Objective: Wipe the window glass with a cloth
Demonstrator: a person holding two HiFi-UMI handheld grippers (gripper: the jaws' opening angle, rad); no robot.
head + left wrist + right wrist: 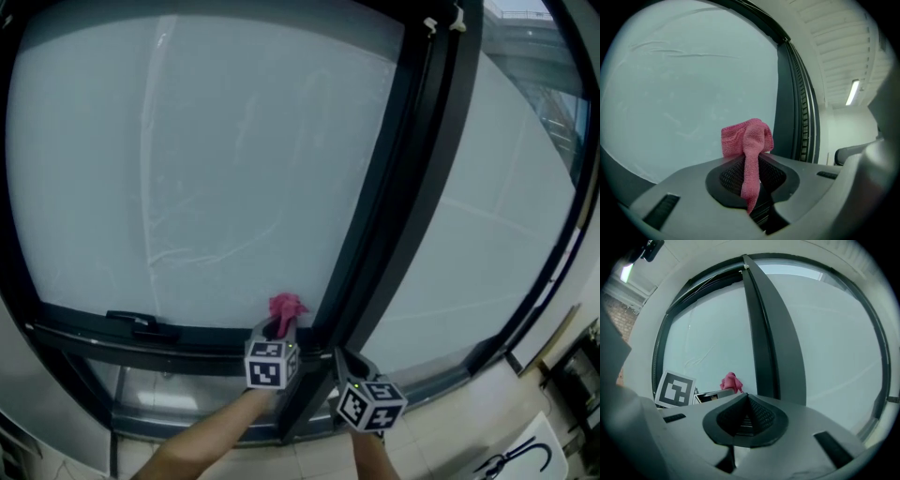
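two claws are up at the window. my left gripper (pixel 279 326) pinches a pink cloth (pixel 287 307), its bunched end poking past the tips, low on the left pane of window glass (pixel 187 169), just left of the dark mullion (pixel 394 206). i can't tell if it touches the glass. my right gripper (pixel 343 362) is pressed together on nothing, near the mullion's foot. to wipe well, i'd press the wad flat, sweep in overlapping passes, and hold the hard jaws clear of the pane.
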